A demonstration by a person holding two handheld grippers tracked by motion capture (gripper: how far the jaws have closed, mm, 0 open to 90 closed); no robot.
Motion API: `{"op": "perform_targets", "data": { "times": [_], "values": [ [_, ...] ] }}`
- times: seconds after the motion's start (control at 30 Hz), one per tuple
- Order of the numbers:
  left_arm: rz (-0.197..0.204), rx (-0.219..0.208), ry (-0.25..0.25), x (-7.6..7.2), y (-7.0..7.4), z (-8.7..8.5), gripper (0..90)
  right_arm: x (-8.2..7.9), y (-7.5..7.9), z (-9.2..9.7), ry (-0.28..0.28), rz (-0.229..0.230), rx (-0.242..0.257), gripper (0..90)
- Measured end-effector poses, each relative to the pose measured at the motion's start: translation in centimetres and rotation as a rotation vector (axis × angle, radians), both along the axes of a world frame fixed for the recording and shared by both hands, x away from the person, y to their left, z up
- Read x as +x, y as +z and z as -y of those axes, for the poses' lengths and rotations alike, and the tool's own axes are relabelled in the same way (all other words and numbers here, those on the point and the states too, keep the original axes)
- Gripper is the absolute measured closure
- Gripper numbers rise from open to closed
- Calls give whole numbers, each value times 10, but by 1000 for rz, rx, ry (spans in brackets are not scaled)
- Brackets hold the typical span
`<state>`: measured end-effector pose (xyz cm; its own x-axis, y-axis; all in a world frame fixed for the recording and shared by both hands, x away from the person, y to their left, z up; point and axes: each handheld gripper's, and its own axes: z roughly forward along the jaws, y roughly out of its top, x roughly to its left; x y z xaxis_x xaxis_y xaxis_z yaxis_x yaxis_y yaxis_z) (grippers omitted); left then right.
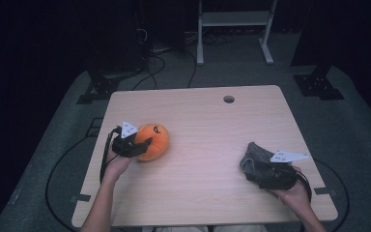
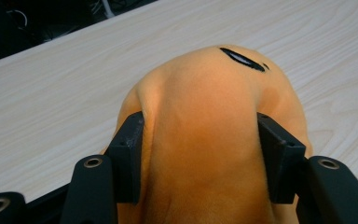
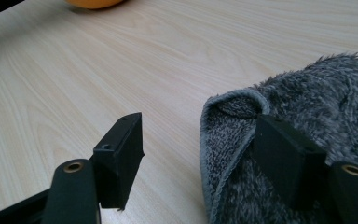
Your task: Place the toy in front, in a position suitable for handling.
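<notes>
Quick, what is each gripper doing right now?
Left gripper: closed on the orange plush toy.
Right gripper: open, one jaw resting on the grey fuzzy cloth.

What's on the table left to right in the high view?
left gripper → orange plush toy, pinched between its jaws → bare table → grey fuzzy cloth → right gripper, one jaw on the cloth, open.

I work in what looks like a lab or recording studio: a bare light-wood desk [image 1: 207, 145] with a cable hole [image 1: 229, 99] at one o'clock, grey carpet [image 1: 357, 130], black stand feet [image 1: 319, 84] at two o'clock, loose cables [image 1: 159, 58] at eleven, a white frame [image 1: 234, 29] at twelve, darkness around.
</notes>
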<state>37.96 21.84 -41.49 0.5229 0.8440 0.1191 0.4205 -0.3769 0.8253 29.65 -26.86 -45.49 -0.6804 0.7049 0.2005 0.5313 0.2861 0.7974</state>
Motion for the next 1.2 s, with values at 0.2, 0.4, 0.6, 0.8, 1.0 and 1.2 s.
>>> {"op": "perform_targets", "data": {
  "times": [0.2,0.4,0.6,0.8,1.0,1.2],
  "values": [
    [21,-38,-22,-7,11,1,425,0,2,3,-27,17,3,320],
    [47,-46,-122,-18,22,22,422,4,5,7,-80,42,11,320],
    [34,-25,-250,-31,22,58,421,15,7,10,-123,63,-43,321],
    [36,-61,-362,-46,16,94,416,33,6,18,-179,24,-50,356],
    [21,-62,-443,-62,8,125,409,49,0,20,-202,-25,-65,398],
    [2,-62,-480,-66,-4,144,403,50,-16,8,-173,-69,-230,418]
  ]
}}
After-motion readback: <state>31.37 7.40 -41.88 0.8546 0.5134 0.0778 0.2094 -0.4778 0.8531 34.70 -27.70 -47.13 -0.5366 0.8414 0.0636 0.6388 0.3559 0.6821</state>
